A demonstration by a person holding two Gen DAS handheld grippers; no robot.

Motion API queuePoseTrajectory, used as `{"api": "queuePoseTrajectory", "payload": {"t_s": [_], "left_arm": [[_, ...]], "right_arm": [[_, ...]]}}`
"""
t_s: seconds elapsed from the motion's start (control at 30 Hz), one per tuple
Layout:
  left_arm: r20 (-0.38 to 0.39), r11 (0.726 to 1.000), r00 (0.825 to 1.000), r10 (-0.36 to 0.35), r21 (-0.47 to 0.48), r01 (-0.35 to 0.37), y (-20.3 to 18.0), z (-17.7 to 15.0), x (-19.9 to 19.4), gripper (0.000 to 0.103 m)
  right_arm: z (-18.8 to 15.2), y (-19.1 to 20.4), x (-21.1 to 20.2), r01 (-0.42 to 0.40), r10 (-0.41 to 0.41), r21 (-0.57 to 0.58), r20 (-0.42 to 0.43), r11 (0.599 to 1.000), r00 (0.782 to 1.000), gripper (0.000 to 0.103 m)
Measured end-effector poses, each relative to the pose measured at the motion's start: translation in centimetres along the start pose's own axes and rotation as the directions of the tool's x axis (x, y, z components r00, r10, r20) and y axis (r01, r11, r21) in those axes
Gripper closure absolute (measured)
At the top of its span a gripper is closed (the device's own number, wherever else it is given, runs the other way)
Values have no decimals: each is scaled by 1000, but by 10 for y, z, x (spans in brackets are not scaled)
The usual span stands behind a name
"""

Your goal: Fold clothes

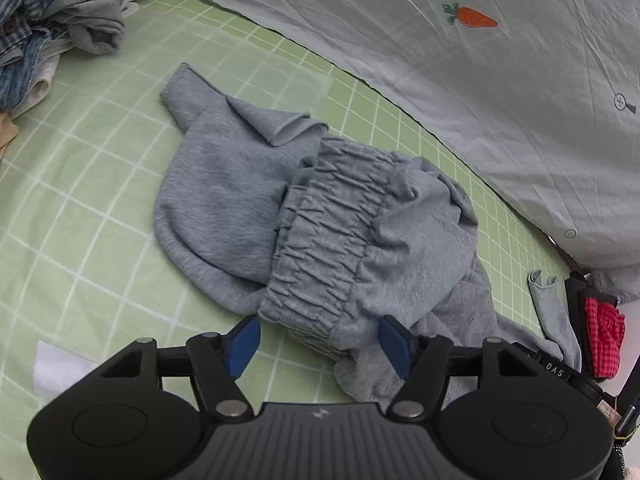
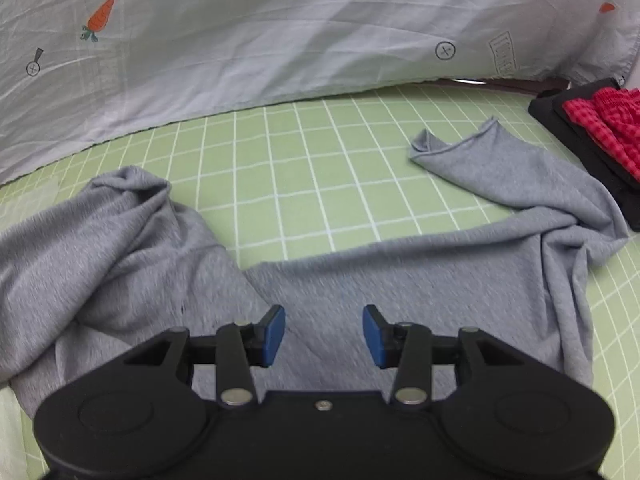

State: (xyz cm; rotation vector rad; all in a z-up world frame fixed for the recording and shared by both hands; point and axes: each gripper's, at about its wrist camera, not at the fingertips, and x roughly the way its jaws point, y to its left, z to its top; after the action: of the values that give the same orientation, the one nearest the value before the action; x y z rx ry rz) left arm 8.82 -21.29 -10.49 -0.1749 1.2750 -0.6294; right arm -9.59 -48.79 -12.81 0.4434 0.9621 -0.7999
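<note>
ahead of left claw (image 1: 319, 344), grey sweatpants (image 1: 320, 216), spread blue pads (image 1: 245, 343)

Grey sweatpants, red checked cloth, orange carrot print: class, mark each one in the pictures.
Grey sweatpants (image 1: 332, 236), left wrist view, on the gathered elastic waistband.
Red checked cloth (image 2: 608, 128), right wrist view, on its folded top.
Orange carrot print (image 1: 476, 17), left wrist view, on the carrot's body on the pale sheet.

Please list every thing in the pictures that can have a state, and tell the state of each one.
left gripper: open, at the waistband
right gripper: open, over the grey fabric
grey trousers: crumpled, not folded, elastic waistband bunched
clothes pile: jumbled, unfolded
red checked garment: folded, on a black base
white duvet: wrinkled
</note>
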Motion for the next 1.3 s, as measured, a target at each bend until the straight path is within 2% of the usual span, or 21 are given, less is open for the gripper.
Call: {"api": "queuePoseTrajectory", "payload": {"t_s": [0.07, 0.17, 0.2, 0.23, 0.3, 0.33, 0.37, 0.4, 0.43, 0.5, 0.6, 0.67, 0.87, 0.93, 1.07, 1.1, 1.17, 1.23, 1.27, 1.3], "left_arm": [[-22, 999, 1000, -8, 51, 10, -10, 2, 11, 38], [-37, 987, 994, 100, 131, -94, -28, 17, 31, 66], [-25, 988, 995, 100, 125, -96, -31, 24, 31, 80], [-12, 988, 995, 100, 118, -98, -33, 31, 31, 82], [111, 994, 993, 42, 98, -53, -36, 49, 13, 87], [197, 996, 980, 0, 89, -18, -35, 55, -1, 88], [282, 996, 959, -41, 84, 18, -35, 62, -15, 87], [329, 999, 944, -23, 50, 6, -34, 70, -24, 85], [354, 999, 935, 27, 10, -32, -32, 77, -27, 84], [352, 993, 929, 116, -34, -112, -24, 87, -25, 84], [266, 987, 951, 161, -71, -147, -5, 81, -16, 81], [213, 984, 963, 162, -109, -141, 10, 64, -14, 75], [48, 984, 993, 108, -147, -100, 21, 15, 4, 66], [0, 986, 996, 91, -139, -90, 16, 8, 14, 63], [-24, 993, 998, 57, -99, -59, 0, 3, 28, 40], [-20, 993, 998, 58, -106, -60, -3, 3, 30, 38], [-20, 992, 999, 34, -117, -36, -6, 6, 37, 35], [-33, 993, 998, 56, -106, -59, -9, 6, 44, 34], [-37, 992, 996, 77, -99, -80, -11, 6, 47, 36], [-42, 991, 994, 98, -91, -102, -13, 6, 50, 43]], "right_arm": [[-7, -4, -2, 8, -8, -7, -9, 1000, 1000, 58], [-13, -8, -2, 12, -12, 3, -16, 1000, 1000, 58], [-13, -9, -2, 4, -4, 12, -17, 1000, 1000, 58], [-13, -10, -1, -4, 4, 22, -17, 1000, 1000, 58], [-12, -11, -3, 2, -2, 18, -7, 1000, 1000, 58], [-12, -11, -2, 6, -6, 18, -8, 1000, 1000, 58], [-12, -12, -1, 10, -10, 18, -9, 1000, 1000, 58], [-12, -13, 1, 10, -10, 24, -15, 1000, 1000, 58], [-13, -14, 4, 9, -8, 28, -23, 1000, 1000, 58], [-15, -14, 7, 11, -10, 29, -36, 1000, 999, 58], [-16, -15, 10, 8, -7, 30, -46, 1000, 999, 58], [-16, -15, 9, 9, -8, 28, -43, 1000, 999, 57], [-18, -16, 13, 11, -8, 38, -60, 999, 998, 54], [-19, -16, 15, 11, -8, 45, -66, 999, 998, 52], [-20, -17, 14, 30, -28, 42, -68, 999, 997, 40], [-20, -18, 14, 36, -33, 43, -69, 998, 997, 39], [-22, -20, 13, 39, -36, 52, -73, 998, 997, 36], [-24, -23, 11, 41, -37, 59, -75, 997, 997, 36], [-26, -24, 9, 41, -37, 62, -75, 997, 997, 36], [-28, -25, 6, 42, -37, 66, -71, 997, 997, 36]]}}
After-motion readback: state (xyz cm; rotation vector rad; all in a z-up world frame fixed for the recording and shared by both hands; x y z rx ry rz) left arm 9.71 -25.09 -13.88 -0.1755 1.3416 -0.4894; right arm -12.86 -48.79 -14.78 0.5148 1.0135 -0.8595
